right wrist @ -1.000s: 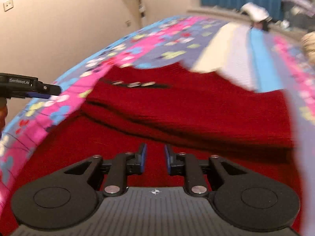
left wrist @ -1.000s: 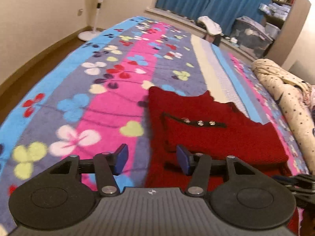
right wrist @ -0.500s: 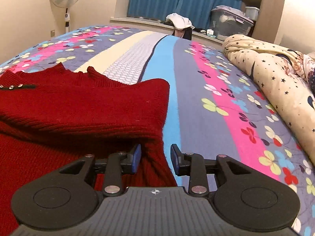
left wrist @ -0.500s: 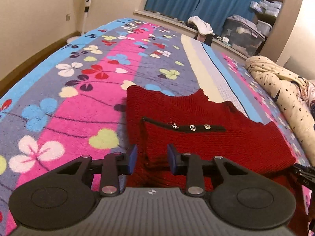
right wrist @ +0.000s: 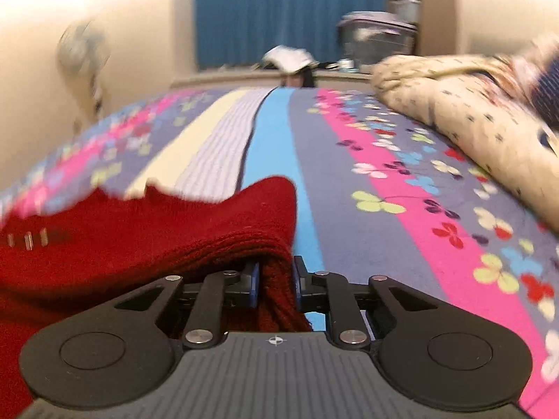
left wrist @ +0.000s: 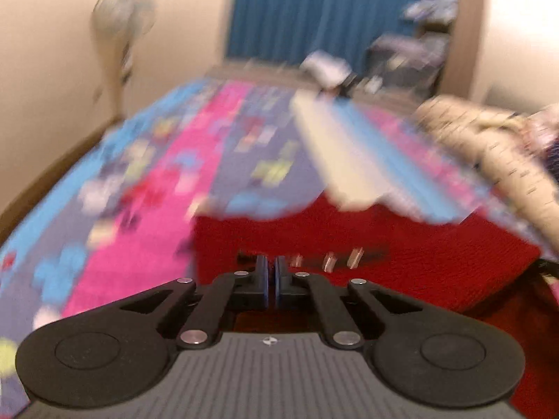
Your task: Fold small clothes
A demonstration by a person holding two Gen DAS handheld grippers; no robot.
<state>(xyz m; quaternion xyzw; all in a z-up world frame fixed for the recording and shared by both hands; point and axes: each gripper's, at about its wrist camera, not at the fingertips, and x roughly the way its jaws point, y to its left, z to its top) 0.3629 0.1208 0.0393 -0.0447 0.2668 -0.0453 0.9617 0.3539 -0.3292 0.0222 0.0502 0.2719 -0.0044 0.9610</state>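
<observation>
Two grippers work one red sweater [right wrist: 132,244] on the flowered bedspread [right wrist: 401,181].

Folded, the sweater lies with its long axis running crosswise, left to right across the coloured stripes, its jagged collar edge turned toward the far blue curtain [right wrist: 279,14] and a row of pale buttons [left wrist: 328,260] near the left end. The right gripper [right wrist: 276,279] is clenched on the sweater's right-hand folded edge, knit bunched between its fingers. The left gripper [left wrist: 271,281] has its fingers nearly together over the button strip; blur hides whether cloth is pinched there.
</observation>
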